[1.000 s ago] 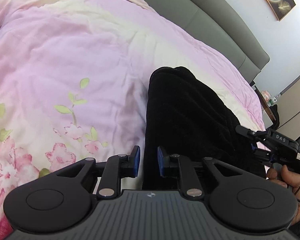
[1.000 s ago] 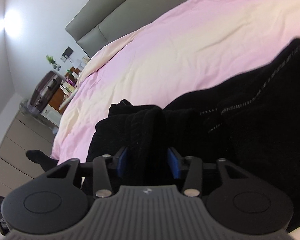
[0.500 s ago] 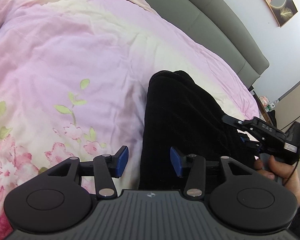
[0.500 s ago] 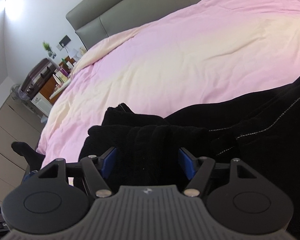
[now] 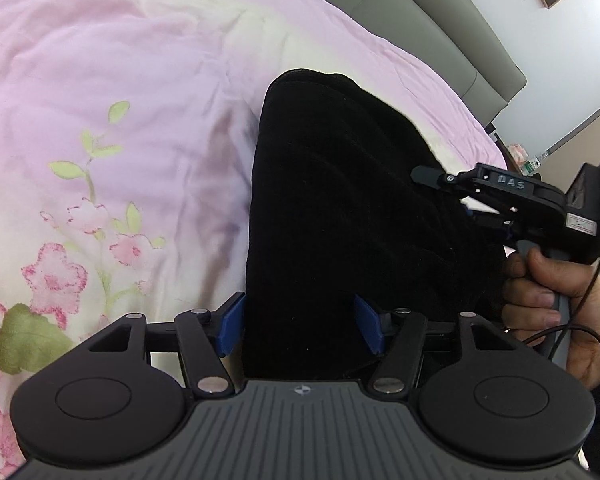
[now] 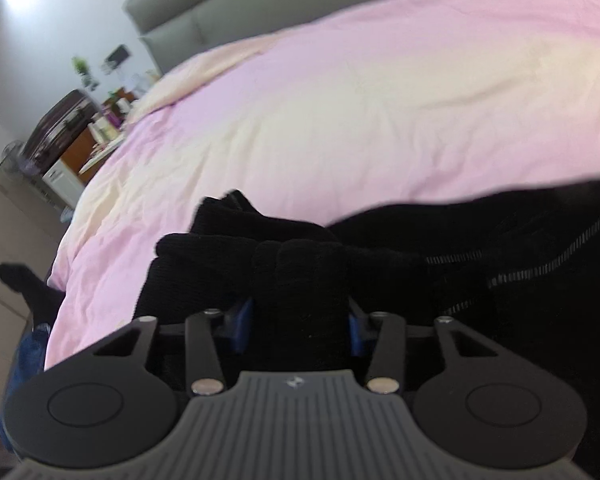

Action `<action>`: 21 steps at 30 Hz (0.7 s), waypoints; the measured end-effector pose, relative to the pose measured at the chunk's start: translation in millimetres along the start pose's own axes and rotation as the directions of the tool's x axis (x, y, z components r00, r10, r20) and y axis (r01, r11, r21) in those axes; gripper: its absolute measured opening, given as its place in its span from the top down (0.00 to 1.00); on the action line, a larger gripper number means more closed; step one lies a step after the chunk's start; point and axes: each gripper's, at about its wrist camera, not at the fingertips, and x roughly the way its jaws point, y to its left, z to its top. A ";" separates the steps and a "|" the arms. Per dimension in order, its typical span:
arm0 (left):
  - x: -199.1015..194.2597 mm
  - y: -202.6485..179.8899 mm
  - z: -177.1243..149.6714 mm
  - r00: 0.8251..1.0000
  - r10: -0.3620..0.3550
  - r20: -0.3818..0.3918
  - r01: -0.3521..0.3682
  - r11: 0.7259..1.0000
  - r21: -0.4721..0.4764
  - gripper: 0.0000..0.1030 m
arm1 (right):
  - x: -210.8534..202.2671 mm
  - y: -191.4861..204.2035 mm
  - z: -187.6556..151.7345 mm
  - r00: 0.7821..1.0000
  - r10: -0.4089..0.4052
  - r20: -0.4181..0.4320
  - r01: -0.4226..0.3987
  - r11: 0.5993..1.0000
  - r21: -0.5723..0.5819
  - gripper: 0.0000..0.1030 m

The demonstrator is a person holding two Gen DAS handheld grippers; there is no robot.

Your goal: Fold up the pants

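Although the pants [image 5: 340, 216] already lie as a long, narrow black strip on the bed [image 5: 120, 100], the fold is judged incomplete. The strip runs from the near edge toward the headboard [image 5: 440, 28]; its far end is rounded and lies flat. This shape suggests that the legs are laid one on the other, but the layers cannot be told apart in the dark cloth.

The left gripper [image 5: 300, 330] has its jaws spread wide, one on each side of the near end of the strip. No cloth is pinched.

The right gripper [image 6: 300, 322] has its jaws set against a bunched ridge of cloth at the other near corner. The jaws stand only partly closed, and the blue pads [image 6: 242, 320] appear to touch the ridge. Whether the grip is firm cannot be told, as the view is blurred.

Remaining work, as judged: secure both near corners, carry them to the far end to halve the length, then flatten the result. White stitching [image 6: 540, 272] marks a seam at the right.
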 end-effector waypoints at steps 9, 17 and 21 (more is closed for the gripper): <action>-10.5 -3.9 0.2 0.998 -0.041 0.056 0.040 0.999 0.009 0.32 | -32.6 9.9 31.5 0.980 0.133 0.145 -0.124 0.990 -0.069 0.63; 10.6 -8.0 -5.7 0.995 0.097 0.008 -0.097 0.994 0.048 0.27 | 22.6 -19.7 1.3 1.000 0.008 0.026 -0.006 0.998 -0.065 0.63; 8.3 -6.4 -6.2 0.995 0.096 0.012 -0.097 0.995 0.040 0.27 | 6.4 -14.5 6.4 0.999 -0.002 0.054 0.005 0.998 -0.062 0.55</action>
